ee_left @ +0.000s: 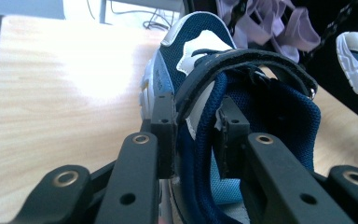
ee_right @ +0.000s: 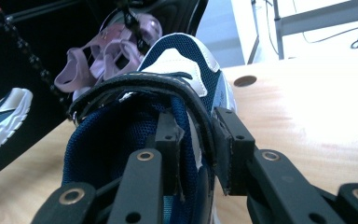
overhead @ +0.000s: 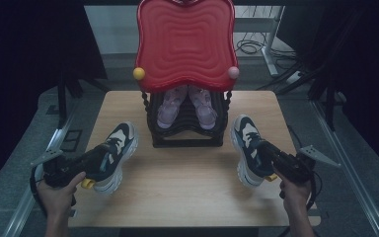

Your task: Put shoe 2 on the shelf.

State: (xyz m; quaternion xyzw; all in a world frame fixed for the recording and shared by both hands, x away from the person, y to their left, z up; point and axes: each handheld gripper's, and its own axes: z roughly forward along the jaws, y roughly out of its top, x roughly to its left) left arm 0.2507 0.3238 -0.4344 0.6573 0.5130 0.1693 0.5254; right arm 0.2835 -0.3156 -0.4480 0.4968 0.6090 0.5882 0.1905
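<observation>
Sneakers flanked the rack, one on each side of the wooden table [overhead: 177, 192], and each was held by a gripper at its collar. The left gripper [overhead: 86, 165] was clenched on the left sneaker [overhead: 116, 150]: in the left gripper view one jaw sat outside the shoe wall and the other inside the opening, pinching the padded collar and the strap [ee_left: 242, 63] that crosses it. The right gripper [overhead: 271, 160] gripped the right sneaker [overhead: 246, 143] the same way, jaws astride its collar edge [ee_right: 186, 116]. This hold probably suited lifting, since the collar is the thinnest firm edge a two-jaw tool can span (the sole is too wide). Both toes pointed away from the person, toward the black shoe rack [overhead: 187, 128] under the red wavy tray [overhead: 185, 39]. A pair of lilac sandals [overhead: 185, 106] already occupied the rack's shelf, so the sneakers were judged bound for it as well. Both soles appeared to rest on the table.
</observation>
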